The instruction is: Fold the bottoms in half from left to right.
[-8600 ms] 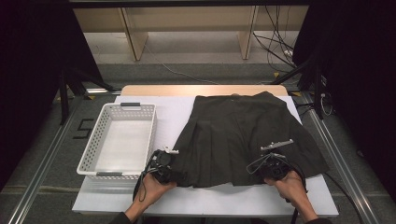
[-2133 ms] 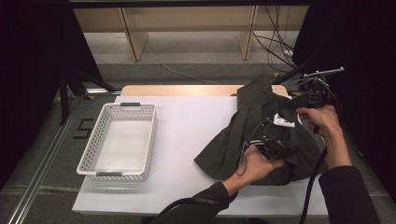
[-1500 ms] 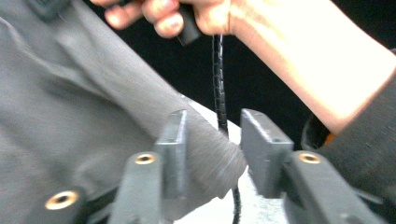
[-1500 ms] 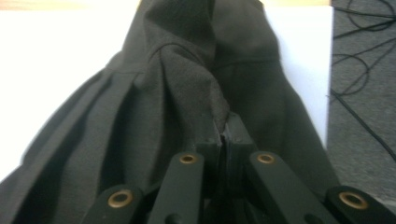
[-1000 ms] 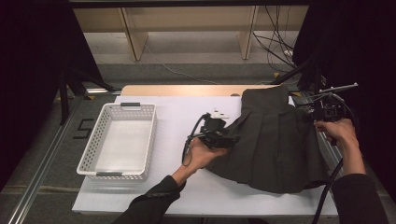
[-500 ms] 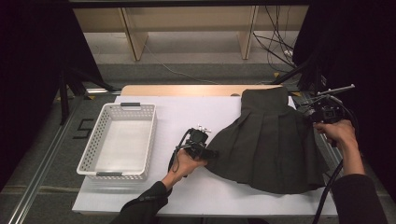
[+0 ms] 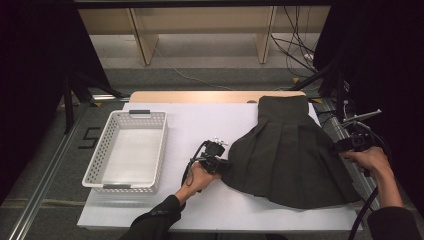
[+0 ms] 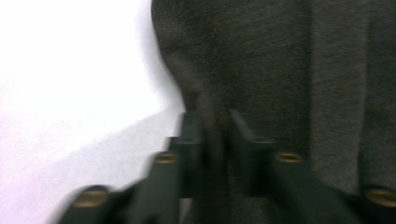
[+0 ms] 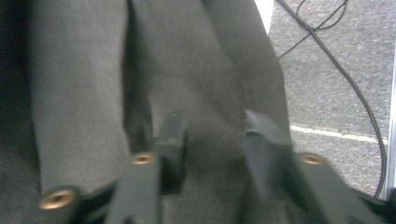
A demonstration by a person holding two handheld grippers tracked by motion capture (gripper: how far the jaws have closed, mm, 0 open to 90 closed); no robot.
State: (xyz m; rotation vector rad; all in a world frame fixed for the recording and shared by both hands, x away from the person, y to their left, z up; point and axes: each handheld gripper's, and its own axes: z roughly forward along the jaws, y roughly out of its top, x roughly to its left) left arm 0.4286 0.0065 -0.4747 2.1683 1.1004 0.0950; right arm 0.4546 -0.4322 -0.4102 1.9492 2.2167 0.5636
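A dark grey pleated skirt (image 7: 290, 155) lies spread on the right half of the white table (image 7: 200, 120), waistband at the far edge and hem toward the person. My left gripper (image 7: 226, 165) is at the hem's left corner, shut on a fold of the skirt (image 8: 280, 70); the fabric is pinched between the jaws of the left gripper (image 8: 212, 126). My right gripper (image 7: 344, 146) is at the skirt's right edge, beside the table's right side. In the right gripper view, the right gripper (image 9: 212, 126) has a bunch of skirt (image 9: 187, 60) held between its jaws.
A white perforated basket (image 7: 127, 115) stands on the left part of the table. Bare tabletop lies between it and the skirt. Cables trail on the floor (image 9: 336, 70) past the table's right edge, and a metal rail (image 7: 350, 165) runs along that side.
The left gripper has drawn the skirt's left corner from the right side out toward the table's middle and front, spreading the skirt flat. The right gripper has stayed at the right edge.
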